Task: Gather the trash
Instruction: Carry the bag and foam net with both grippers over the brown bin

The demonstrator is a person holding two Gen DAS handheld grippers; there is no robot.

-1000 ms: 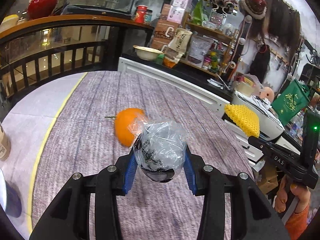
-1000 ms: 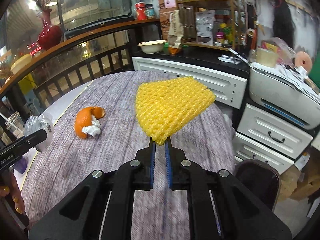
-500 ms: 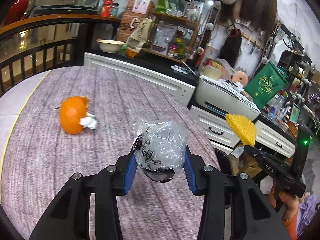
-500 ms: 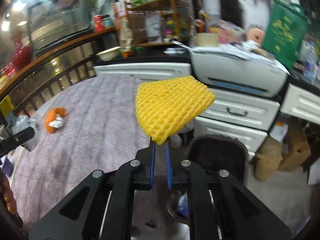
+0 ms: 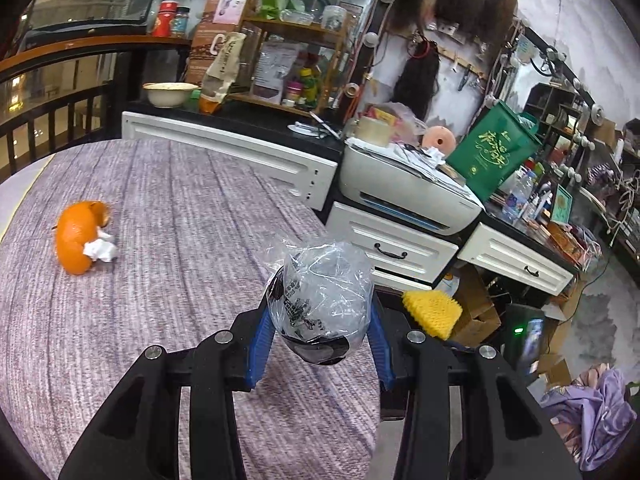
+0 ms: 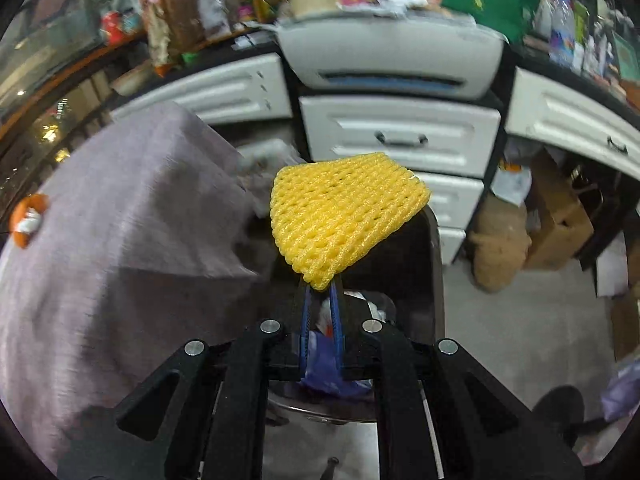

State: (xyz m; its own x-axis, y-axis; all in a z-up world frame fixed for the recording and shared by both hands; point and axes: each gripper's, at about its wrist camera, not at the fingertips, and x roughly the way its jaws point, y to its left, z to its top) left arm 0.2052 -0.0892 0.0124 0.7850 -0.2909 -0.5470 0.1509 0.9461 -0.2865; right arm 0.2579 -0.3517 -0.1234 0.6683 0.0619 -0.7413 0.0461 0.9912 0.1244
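My left gripper (image 5: 320, 312) is shut on a crumpled clear plastic wrapper (image 5: 322, 292) with black print and holds it above the table's right edge. My right gripper (image 6: 320, 292) is shut on a yellow foam fruit net (image 6: 344, 212) and holds it over a dark trash bin (image 6: 400, 264) beside the table. The net also shows in the left wrist view (image 5: 434, 312), low past the table edge. An orange peel with a white tissue (image 5: 82, 242) lies on the purple-grey tablecloth (image 5: 172, 240) at the left; it shows small in the right wrist view (image 6: 28, 220).
White drawer cabinets (image 5: 400, 248) and a printer (image 5: 404, 188) stand just beyond the table. Cluttered shelves (image 5: 288, 68) and a bowl (image 5: 170, 94) are at the back. Cardboard boxes (image 6: 560, 220) sit on the floor right of the bin, which holds trash (image 6: 332, 364).
Both grippers have swung right, away from the table's middle. The right gripper has carried the yellow net off the table and down over the bin. The orange peel has slid left in view.
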